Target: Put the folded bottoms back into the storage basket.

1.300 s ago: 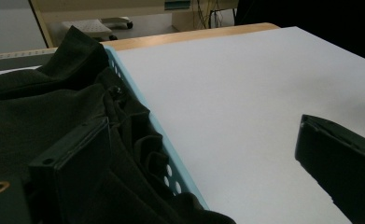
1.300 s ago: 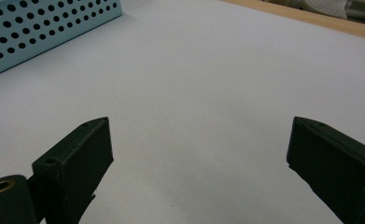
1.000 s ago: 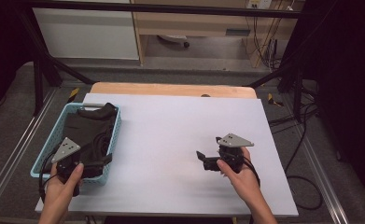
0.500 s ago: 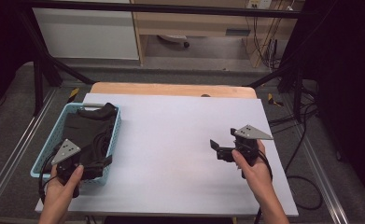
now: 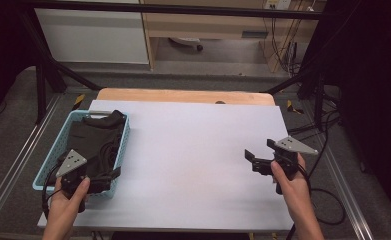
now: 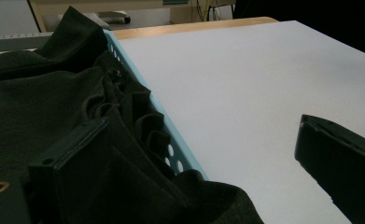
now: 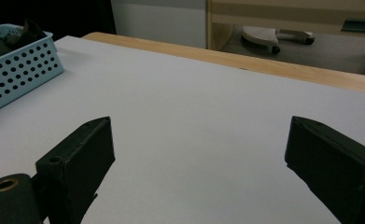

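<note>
Holding two grippers, one basket (image 5: 42,172), one dark garment (image 5: 90,137)

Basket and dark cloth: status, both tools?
Left tool open, one jaw on the dark cloth, the other outside the blue basket. Right tool open, empty, over bare white table. Cloth heaped in basket, not gripped. Nothing in the way.

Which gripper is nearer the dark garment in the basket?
Left. The left gripper is at the dark garment in the blue basket; the right gripper is across the table.
</note>
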`<state>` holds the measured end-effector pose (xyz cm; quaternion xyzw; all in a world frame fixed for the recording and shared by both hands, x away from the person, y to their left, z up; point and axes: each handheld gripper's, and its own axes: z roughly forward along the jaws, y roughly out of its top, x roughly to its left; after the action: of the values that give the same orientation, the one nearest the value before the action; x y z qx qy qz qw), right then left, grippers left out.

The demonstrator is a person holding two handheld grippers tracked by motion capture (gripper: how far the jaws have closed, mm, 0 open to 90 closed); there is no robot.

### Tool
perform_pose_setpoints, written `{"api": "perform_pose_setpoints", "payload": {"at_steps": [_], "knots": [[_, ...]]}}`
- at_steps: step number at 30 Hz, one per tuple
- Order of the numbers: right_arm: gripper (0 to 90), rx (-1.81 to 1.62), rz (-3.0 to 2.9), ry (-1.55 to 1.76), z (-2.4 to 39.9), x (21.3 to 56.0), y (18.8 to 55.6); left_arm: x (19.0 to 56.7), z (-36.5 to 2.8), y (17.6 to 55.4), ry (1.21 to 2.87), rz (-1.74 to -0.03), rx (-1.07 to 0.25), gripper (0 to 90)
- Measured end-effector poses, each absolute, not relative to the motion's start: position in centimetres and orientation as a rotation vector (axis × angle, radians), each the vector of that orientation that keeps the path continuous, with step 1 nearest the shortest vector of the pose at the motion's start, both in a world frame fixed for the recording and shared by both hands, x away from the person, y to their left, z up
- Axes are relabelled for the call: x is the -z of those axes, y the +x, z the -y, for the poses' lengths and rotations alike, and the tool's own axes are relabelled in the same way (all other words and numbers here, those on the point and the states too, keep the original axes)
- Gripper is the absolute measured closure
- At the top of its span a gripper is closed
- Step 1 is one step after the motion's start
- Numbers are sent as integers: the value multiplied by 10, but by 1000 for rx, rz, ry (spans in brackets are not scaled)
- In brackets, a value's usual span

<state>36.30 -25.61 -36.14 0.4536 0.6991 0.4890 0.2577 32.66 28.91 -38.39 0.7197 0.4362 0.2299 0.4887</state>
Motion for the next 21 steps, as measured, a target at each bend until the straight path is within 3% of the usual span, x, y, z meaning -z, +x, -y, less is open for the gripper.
{"api": "perform_pose_setpoints", "payload": {"at_steps": [21], "knots": [[93,-1363,-1823,1326,294,388,340,387,-286,326,1760,-1058,-557,36]]}}
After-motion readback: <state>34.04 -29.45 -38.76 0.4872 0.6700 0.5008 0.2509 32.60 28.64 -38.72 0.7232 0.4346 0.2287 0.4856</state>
